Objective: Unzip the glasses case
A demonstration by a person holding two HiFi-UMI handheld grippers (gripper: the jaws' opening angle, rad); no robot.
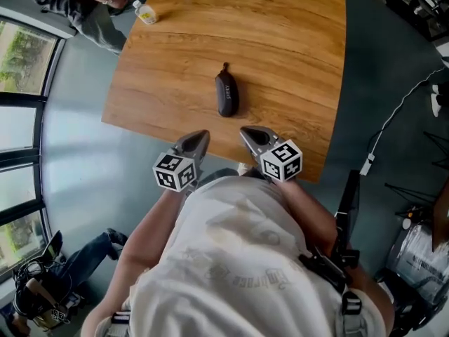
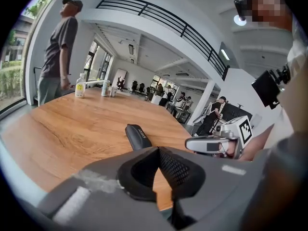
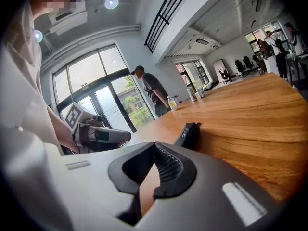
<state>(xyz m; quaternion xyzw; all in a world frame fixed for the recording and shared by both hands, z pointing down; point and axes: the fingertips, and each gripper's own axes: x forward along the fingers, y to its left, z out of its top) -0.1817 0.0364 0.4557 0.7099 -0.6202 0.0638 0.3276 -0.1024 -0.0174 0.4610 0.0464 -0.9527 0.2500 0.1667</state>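
Glasses case (image 1: 226,94) dark, oblong, closed on table (image 1: 280,48); left gripper (image 1: 203,135), right gripper (image 1: 247,133): fingers (image 2: 180,170) clenched, empty.

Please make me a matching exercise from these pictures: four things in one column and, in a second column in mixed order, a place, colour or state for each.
1. glasses case
2. small bottle
3. left hand-held gripper
4. table

A. jaws shut, nothing between them
B. brown wood
C. near the table's far left corner
D. dark, lying mid-table

Pairs: 1-D, 2-C, 3-A, 4-B
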